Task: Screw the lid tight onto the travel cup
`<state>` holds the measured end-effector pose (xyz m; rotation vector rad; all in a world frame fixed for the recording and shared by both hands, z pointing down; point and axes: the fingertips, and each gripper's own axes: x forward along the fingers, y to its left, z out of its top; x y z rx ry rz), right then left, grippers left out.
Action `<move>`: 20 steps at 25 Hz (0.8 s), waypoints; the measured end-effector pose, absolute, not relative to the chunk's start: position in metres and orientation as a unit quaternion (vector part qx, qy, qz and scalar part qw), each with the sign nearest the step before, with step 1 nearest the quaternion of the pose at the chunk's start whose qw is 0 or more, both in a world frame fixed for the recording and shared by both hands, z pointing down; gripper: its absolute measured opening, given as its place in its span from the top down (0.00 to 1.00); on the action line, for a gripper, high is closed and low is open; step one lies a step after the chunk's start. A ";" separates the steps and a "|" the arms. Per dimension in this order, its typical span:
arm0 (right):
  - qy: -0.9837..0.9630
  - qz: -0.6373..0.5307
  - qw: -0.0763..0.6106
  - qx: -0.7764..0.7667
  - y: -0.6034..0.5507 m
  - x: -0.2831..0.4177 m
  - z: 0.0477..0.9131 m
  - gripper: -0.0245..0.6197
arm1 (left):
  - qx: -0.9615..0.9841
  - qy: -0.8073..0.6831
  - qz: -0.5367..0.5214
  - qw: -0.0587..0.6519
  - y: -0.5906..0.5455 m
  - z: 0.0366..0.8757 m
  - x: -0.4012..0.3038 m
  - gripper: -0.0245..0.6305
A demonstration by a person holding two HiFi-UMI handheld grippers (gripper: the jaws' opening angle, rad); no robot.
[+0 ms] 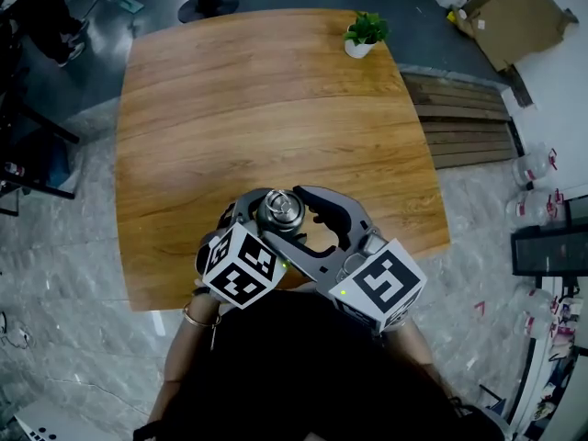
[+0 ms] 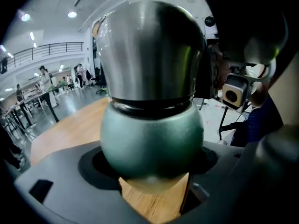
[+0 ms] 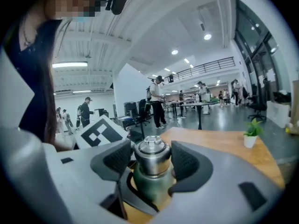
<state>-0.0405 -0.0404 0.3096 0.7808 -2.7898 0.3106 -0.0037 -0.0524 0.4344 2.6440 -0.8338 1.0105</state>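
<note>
The travel cup (image 2: 152, 141) stands upright. My left fingers (image 2: 65, 183) clamp its green body, and my right fingers (image 3: 189, 163) grip the steel lid (image 3: 150, 157) directly above.

We see a potted plant (image 1: 365, 33) at the table's (image 1: 257, 108) far right corner, wooden slats (image 1: 464, 122) beside the table, and cardboard (image 1: 510, 21) further off.

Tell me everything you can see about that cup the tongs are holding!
The travel cup stands upright over the near edge of the wooden table. Its round body is matte green; its lid is shiny steel with a small knob on top. The left tongs squeeze the body, the right tongs clamp the lid.
</note>
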 end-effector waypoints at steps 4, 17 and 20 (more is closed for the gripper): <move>-0.962 0.099 0.139 0.215 -0.030 -0.039 0.314 0.56 | 0.919 -0.209 0.320 0.096 -0.037 0.431 -0.001 0.35; -0.937 0.055 0.152 0.311 -0.044 -0.040 0.316 0.58 | 0.881 -0.303 0.348 0.107 -0.057 0.433 -0.014 0.35; -0.935 0.064 0.149 0.316 -0.046 -0.041 0.318 0.58 | 0.870 -0.327 0.351 0.114 -0.059 0.435 -0.015 0.35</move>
